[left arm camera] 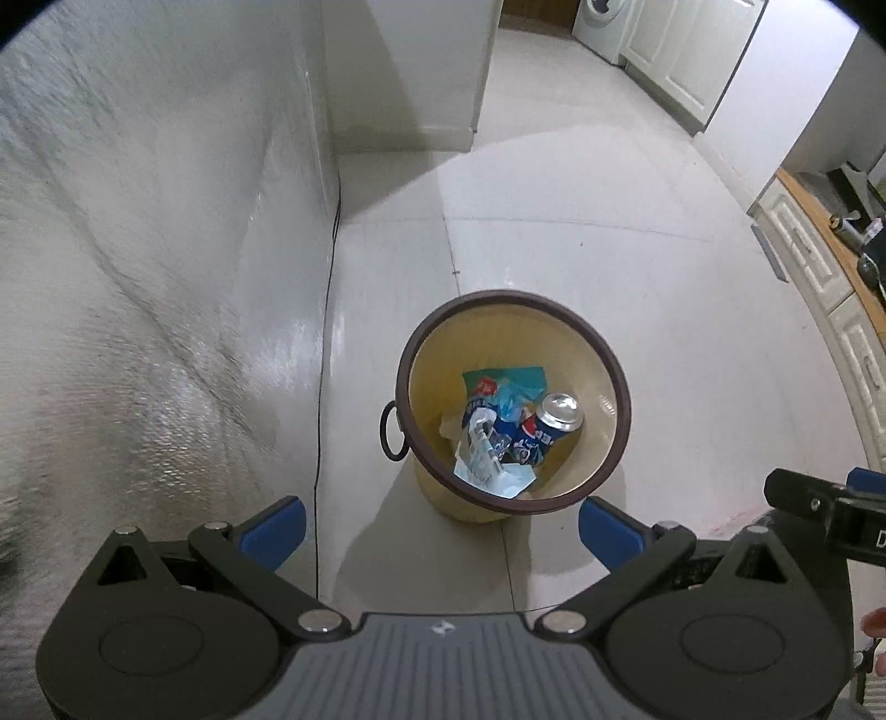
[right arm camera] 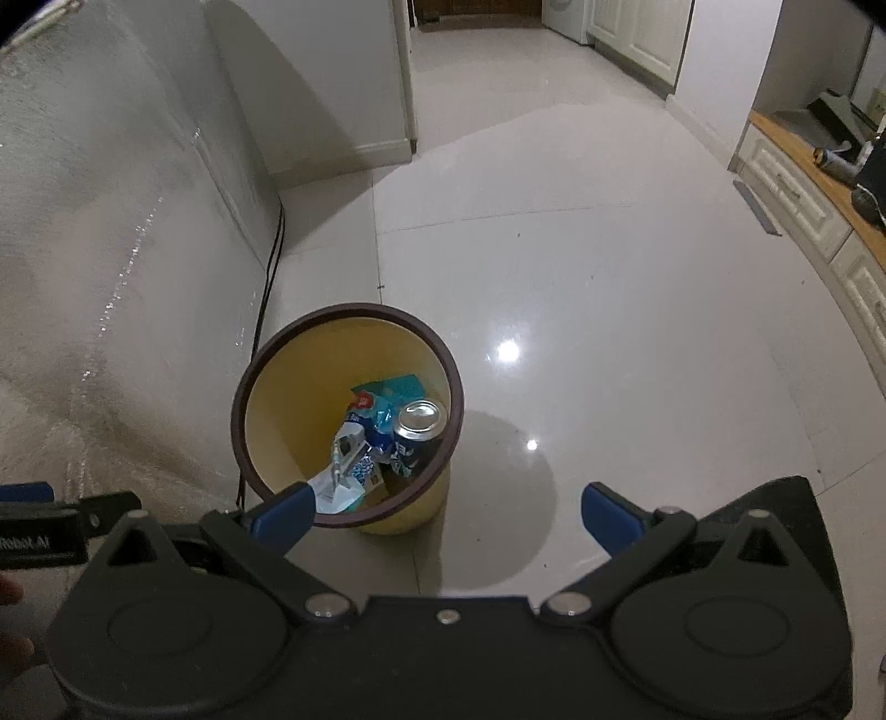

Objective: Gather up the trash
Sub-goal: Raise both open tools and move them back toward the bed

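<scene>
A yellow bin with a dark brown rim (left arm camera: 623,387) stands on the tiled floor; it also shows in the right wrist view (right arm camera: 277,343). Inside lie a blue soda can (left arm camera: 556,423) (right arm camera: 418,435), teal and blue wrappers (left arm camera: 506,385) (right arm camera: 382,393) and a clear plastic piece (left arm camera: 482,448) (right arm camera: 346,459). My left gripper (left arm camera: 443,531) is open and empty, held above and just in front of the bin. My right gripper (right arm camera: 446,520) is open and empty, above the bin's near right side. Its left finger (right arm camera: 282,518) overlaps the rim in view.
A shiny covered surface (left arm camera: 138,277) rises on the left, with a black cable (left arm camera: 326,332) running down along its edge. White cabinets with a wooden counter (left arm camera: 819,249) stand on the right. A washing machine (left arm camera: 603,22) is far back. The other gripper (left arm camera: 819,509) shows at the right edge.
</scene>
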Available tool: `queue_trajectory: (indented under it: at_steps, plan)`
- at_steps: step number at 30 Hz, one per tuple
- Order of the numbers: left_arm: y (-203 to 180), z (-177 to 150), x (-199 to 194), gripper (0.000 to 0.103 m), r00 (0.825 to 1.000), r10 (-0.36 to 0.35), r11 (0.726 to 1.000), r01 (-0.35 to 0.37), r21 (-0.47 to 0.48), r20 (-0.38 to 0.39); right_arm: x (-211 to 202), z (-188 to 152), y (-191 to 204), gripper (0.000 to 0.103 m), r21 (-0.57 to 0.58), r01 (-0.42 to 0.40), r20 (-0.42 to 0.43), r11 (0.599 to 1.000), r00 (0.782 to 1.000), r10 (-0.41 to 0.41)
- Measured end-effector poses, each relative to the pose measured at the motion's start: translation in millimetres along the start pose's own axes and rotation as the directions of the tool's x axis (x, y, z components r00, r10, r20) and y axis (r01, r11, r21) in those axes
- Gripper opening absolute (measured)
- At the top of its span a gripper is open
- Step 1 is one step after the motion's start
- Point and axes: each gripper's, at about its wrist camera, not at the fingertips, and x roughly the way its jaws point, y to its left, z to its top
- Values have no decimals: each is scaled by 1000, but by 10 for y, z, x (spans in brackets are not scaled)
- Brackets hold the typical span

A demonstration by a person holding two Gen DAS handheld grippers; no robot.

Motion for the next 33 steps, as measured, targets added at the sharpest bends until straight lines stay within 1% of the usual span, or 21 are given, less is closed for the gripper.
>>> queue_trajectory:
  at_steps: [6, 9, 13, 17, 21, 24, 27, 30, 33]
  plan:
    - [-46, -95, -363, 103, 999, -6, 1000, 5, 21, 44, -334, -92, 0, 103, -13, -20, 46, 1000, 999, 21]
    - [-72, -134, -546, 103, 998, -18, 999, 17, 29, 66, -557, -148, -4, 103, -16, -51, 79, 999, 995, 52]
    - [-98, -194, -827, 103, 995, -33, 999, 29, 42, 94, -848, -189, 8, 103, -19, -38, 122, 999, 992, 40]
    - [-110, -227, -1116, 103, 991, -42, 998, 35, 51, 131, -1199, -229, 2, 103, -13, -44, 174, 999, 984, 46]
    - [-142, -262, -1454, 103, 981, -67, 997, 57, 59, 184, -1546, -252, 1, 103, -10, -33, 233, 999, 972, 34]
    - [-192, -279, -1723, 103, 970, -84, 995, 69, 72, 230, -1828, -283, 1, 103, -17, -27, 283, 1000, 959, 30]
    - [-242, -297, -2015, 103, 954, -104, 993, 84, 83, 282, -2087, -304, 13, 103, -21, -20, 327, 1000, 945, 26]
    - [-280, -324, -2355, 103, 931, -129, 990, 102, 96, 342, -2359, -314, 33, 103, -24, -11, 376, 1000, 927, 19]
    - [-285, -358, -2713, 103, 902, -142, 988, 107, 108, 407, -2626, -330, 68, 103, -28, -14, 425, 1000, 905, 24]
